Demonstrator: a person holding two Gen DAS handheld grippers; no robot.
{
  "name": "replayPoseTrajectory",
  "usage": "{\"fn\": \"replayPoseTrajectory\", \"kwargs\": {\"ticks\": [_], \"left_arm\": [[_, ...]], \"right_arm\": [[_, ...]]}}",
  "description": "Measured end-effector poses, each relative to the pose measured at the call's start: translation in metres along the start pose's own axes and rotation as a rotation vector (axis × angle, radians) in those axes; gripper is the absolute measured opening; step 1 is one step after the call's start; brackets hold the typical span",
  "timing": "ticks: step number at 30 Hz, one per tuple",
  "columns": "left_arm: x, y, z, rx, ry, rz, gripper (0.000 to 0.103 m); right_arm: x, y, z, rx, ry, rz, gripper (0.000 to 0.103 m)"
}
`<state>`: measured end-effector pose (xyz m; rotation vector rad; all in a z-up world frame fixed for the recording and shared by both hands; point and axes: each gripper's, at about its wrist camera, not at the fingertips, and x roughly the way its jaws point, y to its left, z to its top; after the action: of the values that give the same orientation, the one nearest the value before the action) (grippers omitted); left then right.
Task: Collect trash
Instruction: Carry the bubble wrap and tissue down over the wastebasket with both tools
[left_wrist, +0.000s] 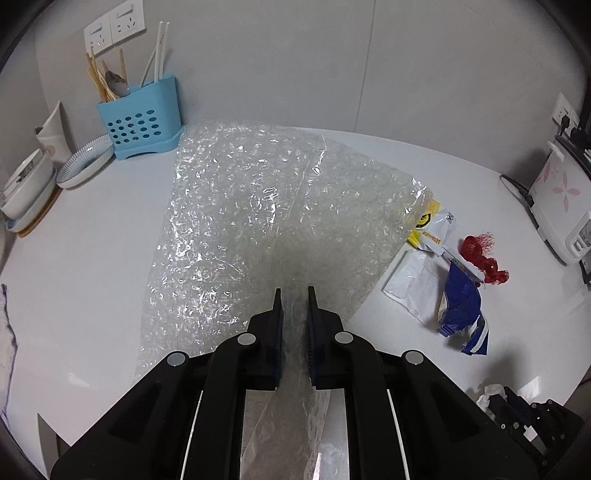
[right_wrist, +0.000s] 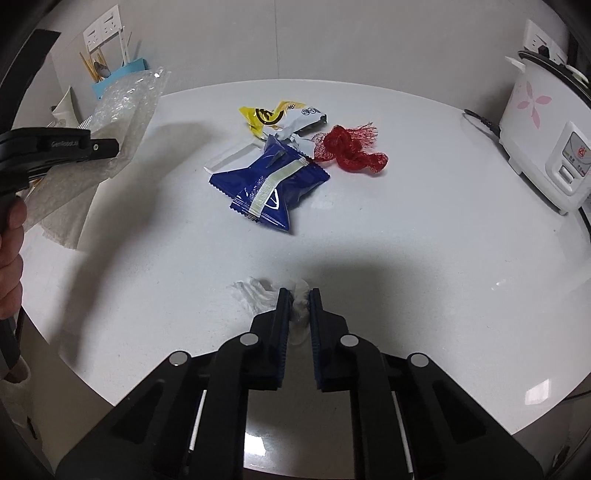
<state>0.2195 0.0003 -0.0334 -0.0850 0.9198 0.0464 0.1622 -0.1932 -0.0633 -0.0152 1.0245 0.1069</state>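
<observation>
Right wrist view: crumpled white tissue (right_wrist: 295, 314) at near edge of white round table (right_wrist: 424, 258), pinched between fingers of right gripper (right_wrist: 297, 295), jaws drawn together on it with a wad bulging out to the left. Likely feather-light, soft, easily torn; best gripped at the thickest bunched part, as here, not at a loose corner.

Farther back, at table middle, 1 blue snack wrapper (right_wrist: 267, 184), crinkled and probably slick; safest held at a crimped serrated end. Just behind it and touching, white flat packet (right_wrist: 229, 158), yellow-and-white wrapper (right_wrist: 277, 118), and red mesh net (right_wrist: 349, 151), the last floppy and prone to snag on a pad edge. Beyond, on the right, white rice cooker (right_wrist: 546, 147) with pink flower print, well apart from the trash.

Left wrist view: bubble wrap sheet (left_wrist: 273, 221) clamped by left gripper (left_wrist: 294, 295), fingers closed on a gathered fold, rest of sheet hanging forward above the table, 1 corner overlapping the yellow wrapper in this view. Light, bulky, springy; apt to slip if only 1 layer is caught, so a bunched fold is the sound hold. Same gripper visible from the side in right wrist view, held by a hand (right_wrist: 11, 258). Behind, blue utensil holder (left_wrist: 142, 118) with chopsticks, stacked dishes (left_wrist: 85, 162) beside it.
</observation>
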Motion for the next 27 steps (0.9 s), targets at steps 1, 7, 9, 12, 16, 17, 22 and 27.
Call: {"fn": "replayPoseTrajectory", "kwargs": {"ticks": [1,7,9,12,16,17,22,27], "left_arm": [[-0.006,0.000,-0.004,0.000,-0.004,-0.002,0.009],[-0.032,0.007,-0.021,-0.004,-0.027,-0.013,0.009],[-0.039,0.010,-0.027,-0.007,-0.032,-0.020,0.009],[-0.050,0.009,-0.038,-0.005,-0.039,-0.027,0.009],[-0.065,0.008,-0.050,-0.002,-0.055,-0.034,0.009],[-0.069,0.008,-0.053,-0.002,-0.057,-0.037,0.009],[-0.088,0.002,-0.073,0.009,-0.075,-0.051,0.009],[-0.109,-0.001,-0.098,0.005,-0.102,-0.082,0.009]], "right_arm": [[-0.002,-0.001,-0.001,0.006,-0.004,0.000,0.010],[-0.022,0.002,-0.011,0.010,-0.033,0.007,0.009],[-0.030,0.003,-0.015,0.012,-0.044,0.007,0.009],[-0.040,0.003,-0.019,0.016,-0.058,0.008,0.009],[-0.056,0.002,-0.025,0.023,-0.086,0.013,0.009],[-0.061,0.002,-0.026,0.024,-0.093,0.014,0.009],[-0.080,0.003,-0.038,0.019,-0.126,0.022,0.009],[-0.098,0.005,-0.049,0.019,-0.160,0.020,0.009]]}}
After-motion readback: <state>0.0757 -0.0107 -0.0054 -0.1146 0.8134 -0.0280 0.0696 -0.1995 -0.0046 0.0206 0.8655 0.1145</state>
